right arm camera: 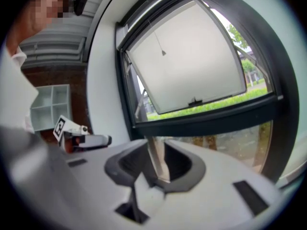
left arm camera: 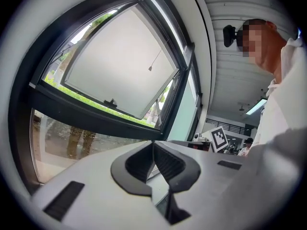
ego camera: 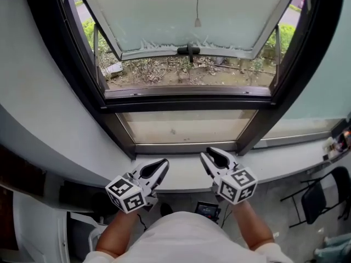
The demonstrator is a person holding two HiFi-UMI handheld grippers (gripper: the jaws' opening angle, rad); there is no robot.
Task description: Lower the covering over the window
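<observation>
Left gripper (ego camera: 163, 164) (left arm camera: 153, 145): jaws together, tips meeting, nothing between them. Points roughly level at the window (ego camera: 186, 100).

Right gripper (ego camera: 210, 153) (right arm camera: 156, 150): jaws apart, nothing between them, only the window frame shows through the gap. Tilted slightly down, just beside the left gripper, not touching it.

Both sit over the near edge of the sill (ego camera: 184, 175), no contact with it as far as the head view shows.

Pull cord (ego camera: 197, 15) (left arm camera: 153, 61) (right arm camera: 159, 43) with a small cone end hangs well above and ahead of both grippers, roughly midway between them, in front of the frosted sash (ego camera: 186, 15), which is tilted outward. The cord's top runs out of frame; the covering itself can't be made out.

Dark sash handle (ego camera: 188, 50) is at the bottom centre of the sash, below the cord end. Fixed lower pane (ego camera: 186, 126) is straight ahead of the jaws. Folding chair (ego camera: 321, 197) is on the floor well off to the right gripper's outer side.
</observation>
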